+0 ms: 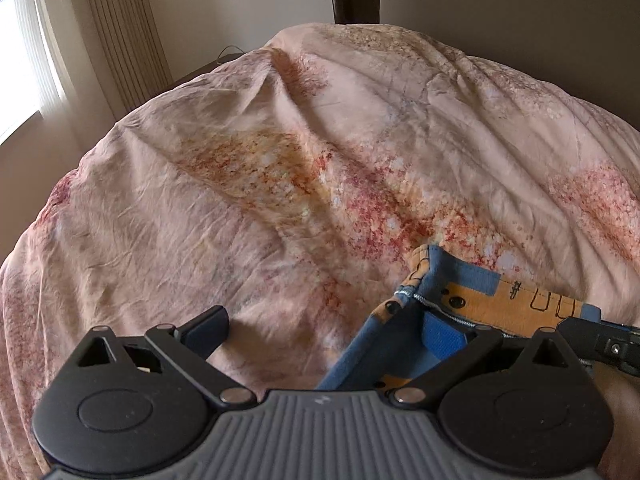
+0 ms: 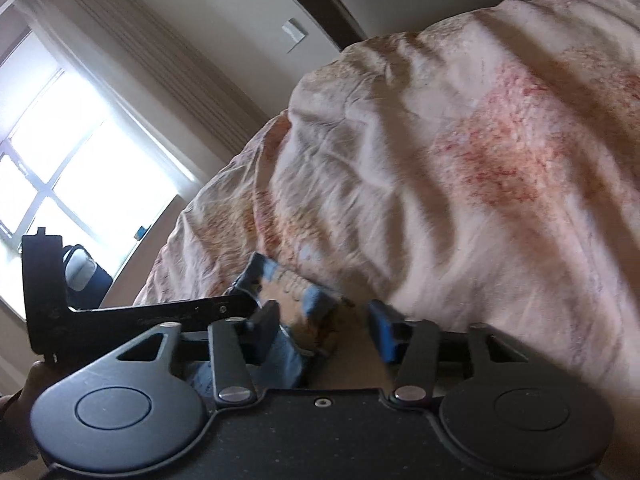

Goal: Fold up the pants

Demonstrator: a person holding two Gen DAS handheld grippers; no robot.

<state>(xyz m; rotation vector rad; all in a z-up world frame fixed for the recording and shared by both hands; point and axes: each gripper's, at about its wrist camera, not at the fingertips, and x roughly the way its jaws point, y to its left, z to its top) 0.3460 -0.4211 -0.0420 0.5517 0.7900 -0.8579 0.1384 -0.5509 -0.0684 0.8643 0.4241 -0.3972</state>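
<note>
Black-fingered left gripper (image 1: 328,332) spread wide, nothing between the jaws, its right finger pressed against the blue-and-orange pants (image 1: 472,300) at the near edge of the pink floral duvet (image 1: 280,168). Right gripper (image 2: 324,330) likewise apart, straddling a bunched fold of the same garment without clamping it. Pants crumpled at the duvet's near edge, not yet spread flat. Apparently the opening grasp, with no fold made. Next move likely calls for closing both on the fabric edge, then lifting and spreading over the duvet.

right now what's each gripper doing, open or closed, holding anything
left gripper: open, pants by its right finger, not gripped.
right gripper: open, pants cloth between the fingers, not clamped.
</note>
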